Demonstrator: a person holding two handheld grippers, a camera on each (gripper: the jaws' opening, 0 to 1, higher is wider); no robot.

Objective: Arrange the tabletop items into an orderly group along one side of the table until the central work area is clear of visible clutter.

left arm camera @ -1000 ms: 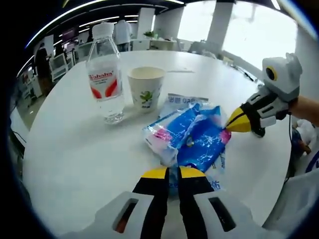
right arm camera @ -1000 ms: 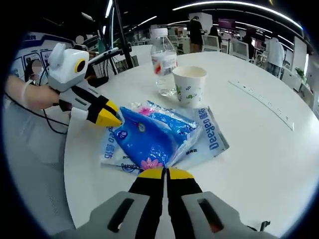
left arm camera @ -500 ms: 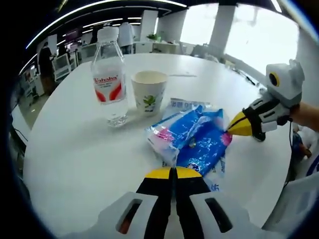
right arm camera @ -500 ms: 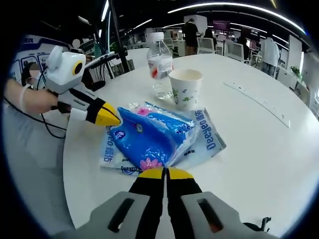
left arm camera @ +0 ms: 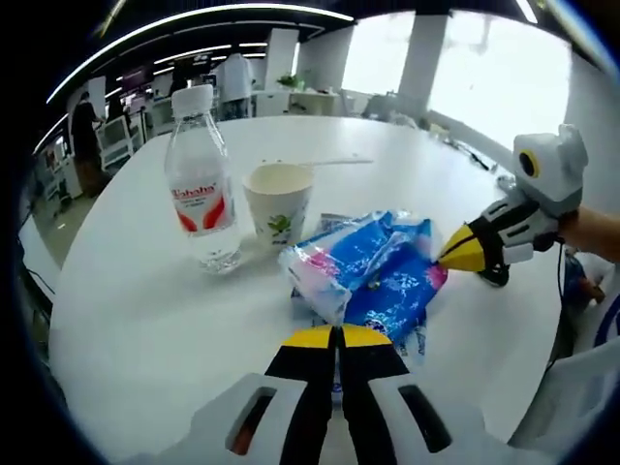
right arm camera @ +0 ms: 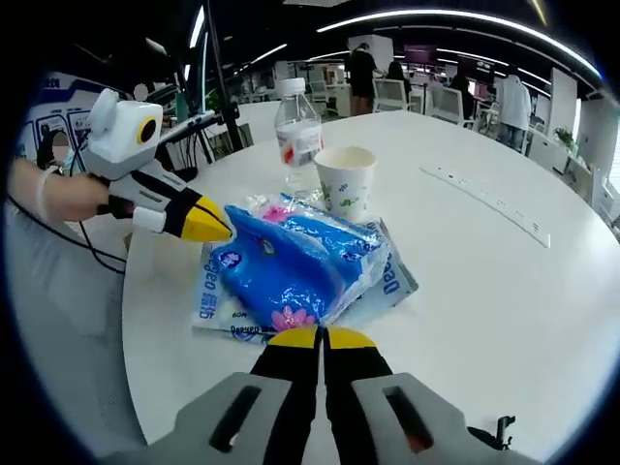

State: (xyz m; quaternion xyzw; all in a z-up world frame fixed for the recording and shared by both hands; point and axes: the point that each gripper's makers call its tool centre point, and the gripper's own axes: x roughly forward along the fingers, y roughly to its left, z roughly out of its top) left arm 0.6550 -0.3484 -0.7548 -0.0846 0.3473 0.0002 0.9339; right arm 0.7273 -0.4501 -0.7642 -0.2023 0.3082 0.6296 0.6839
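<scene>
- The round white table (left arm camera: 136, 310) carried everything, and the blue plastic tissue packs (left arm camera: 373, 276) served as the landmark, lying near the table's edge closest to the person.
- In the right gripper view the blue plastic tissue packs (right arm camera: 291, 271) sat heaped, one puffy blue pack with pink flowers on top of a flatter printed pack.
- The white paper cup with a green leaf print (left arm camera: 278, 201) stood upright just behind the packs, and appeared in the right gripper view too (right arm camera: 346, 182).
- The clear plastic water bottle with a red-and-white label and white cap (left arm camera: 201, 189) stood upright beside the cup, on the far side of the packs; in the right gripper view it stood behind the cup (right arm camera: 295, 136).
- The left tongs (left arm camera: 338, 336) had their yellow-tipped black jaws pressed together with nothing between them, right at the near edge of the packs.
- The right tongs (right arm camera: 323, 336) were likewise clenched on nothing, at the opposite near edge of the packs.
- Seen in the left gripper view, the right tongs (left arm camera: 444, 260) touched the packs' side with their yellow tip.
- Seen in the right gripper view, the left tongs (right arm camera: 227, 232) met the packs' other side.
- A long white strip (right arm camera: 481, 199) lay flat well beyond the packs.
</scene>
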